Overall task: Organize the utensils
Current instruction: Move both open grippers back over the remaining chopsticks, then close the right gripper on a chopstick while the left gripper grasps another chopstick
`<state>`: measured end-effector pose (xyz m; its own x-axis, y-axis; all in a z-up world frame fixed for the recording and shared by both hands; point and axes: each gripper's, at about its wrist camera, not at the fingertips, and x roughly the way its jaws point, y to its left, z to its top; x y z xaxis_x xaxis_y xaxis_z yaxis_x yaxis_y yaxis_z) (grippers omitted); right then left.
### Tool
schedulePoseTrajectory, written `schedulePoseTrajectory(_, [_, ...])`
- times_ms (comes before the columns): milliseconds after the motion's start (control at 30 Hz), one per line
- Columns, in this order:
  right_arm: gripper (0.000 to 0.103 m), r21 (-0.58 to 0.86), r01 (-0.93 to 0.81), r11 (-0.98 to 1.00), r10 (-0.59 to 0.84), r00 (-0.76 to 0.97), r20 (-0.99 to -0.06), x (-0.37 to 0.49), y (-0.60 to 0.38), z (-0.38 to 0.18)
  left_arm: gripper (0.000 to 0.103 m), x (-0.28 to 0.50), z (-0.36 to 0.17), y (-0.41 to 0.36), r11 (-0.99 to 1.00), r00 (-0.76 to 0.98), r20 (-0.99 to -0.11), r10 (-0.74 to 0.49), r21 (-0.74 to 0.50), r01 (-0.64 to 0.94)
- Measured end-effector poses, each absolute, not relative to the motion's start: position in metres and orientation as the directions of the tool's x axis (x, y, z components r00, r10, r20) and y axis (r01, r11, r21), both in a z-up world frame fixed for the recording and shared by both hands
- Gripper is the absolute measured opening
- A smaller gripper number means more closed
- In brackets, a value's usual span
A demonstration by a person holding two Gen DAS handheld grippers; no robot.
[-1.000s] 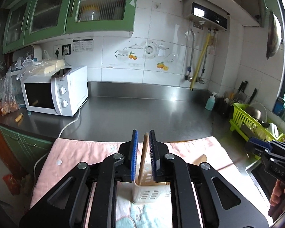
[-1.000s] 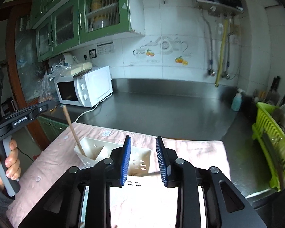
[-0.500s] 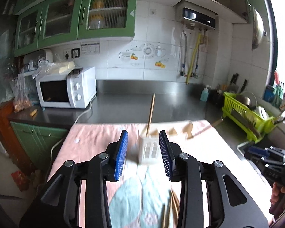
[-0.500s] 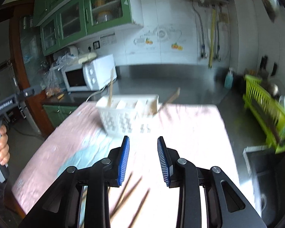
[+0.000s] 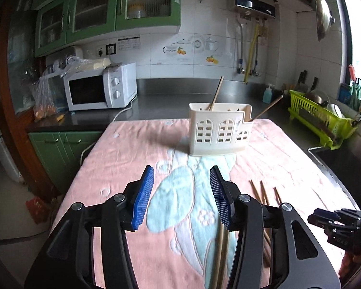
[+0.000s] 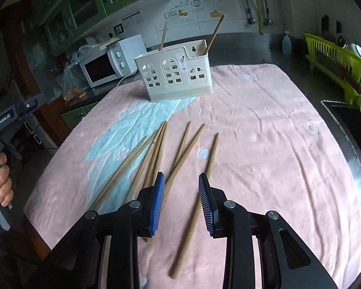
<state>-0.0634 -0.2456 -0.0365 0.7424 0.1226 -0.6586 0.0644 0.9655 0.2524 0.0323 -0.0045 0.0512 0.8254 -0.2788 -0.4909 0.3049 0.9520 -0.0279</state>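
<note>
A cream utensil holder stands at the far side of the pink towel, with two wooden chopsticks standing in it. Several loose chopsticks lie on the towel. My right gripper is open and empty, low over the loose chopsticks; one chopstick runs between its fingers. My left gripper is open and empty, above the towel, well back from the holder.
A white microwave stands on the steel counter at the back left. A green dish rack and a sink lie to the right. The towel's edges drop off to the left and front.
My left gripper let go of the chopstick in the holder, opened and pulled back. My right gripper pulled back from the holder and dropped low over the loose chopsticks.
</note>
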Motion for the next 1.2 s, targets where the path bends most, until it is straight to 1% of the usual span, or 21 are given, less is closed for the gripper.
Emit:
schedulePoseTrajectory(133, [0.024, 0.289, 0.072, 0.955, 0.146, 0.732, -0.665, -0.065, -0.233, -0.047, 0.049, 0.027, 0.038, 0.003, 0.956, 0.818, -0.507, -0.272, -0.043, 0.291])
schedulePoseTrajectory(267, [0.023, 0.292, 0.077, 0.953, 0.15, 0.719, -0.679, -0.064, -0.226, -0.052, 0.049, 0.024, 0.028, 0.008, 0.956, 0.81, -0.519, -0.271, -0.045, 0.291])
schedulePoseTrajectory(433, [0.021, 0.248, 0.117, 0.962, 0.099, 0.696, -0.711, -0.068, -0.227, -0.064, 0.049, 0.021, 0.012, 0.011, 0.954, 0.79, -0.547, -0.275, -0.051, 0.297])
schedulePoseTrajectory(467, [0.018, 0.251, 0.12, 0.961, 0.101, 0.691, -0.716, -0.068, -0.227, -0.067, 0.049, 0.021, 0.009, 0.011, 0.953, 0.786, -0.554, -0.276, -0.053, 0.298])
schedulePoseTrajectory(533, [0.016, 0.268, 0.127, 0.955, 0.112, 0.684, -0.721, -0.068, -0.227, -0.072, 0.049, 0.021, 0.0, 0.01, 0.952, 0.774, -0.569, -0.277, -0.055, 0.301])
schedulePoseTrajectory(733, [0.016, 0.291, 0.111, 0.95, 0.137, 0.689, -0.711, -0.057, -0.216, -0.07, 0.049, 0.019, -0.015, 0.012, 0.954, 0.757, -0.593, -0.275, -0.067, 0.293])
schedulePoseTrajectory(967, [0.016, 0.323, 0.149, 0.934, 0.148, 0.663, -0.734, -0.037, -0.21, -0.077, 0.049, 0.018, -0.021, 0.012, 0.953, 0.75, -0.6, -0.278, -0.071, 0.296])
schedulePoseTrajectory(1200, [0.016, 0.325, 0.189, 0.927, 0.134, 0.64, -0.756, -0.027, -0.212, -0.085, 0.049, 0.017, -0.027, 0.01, 0.948, 0.742, -0.606, -0.287, -0.07, 0.31])
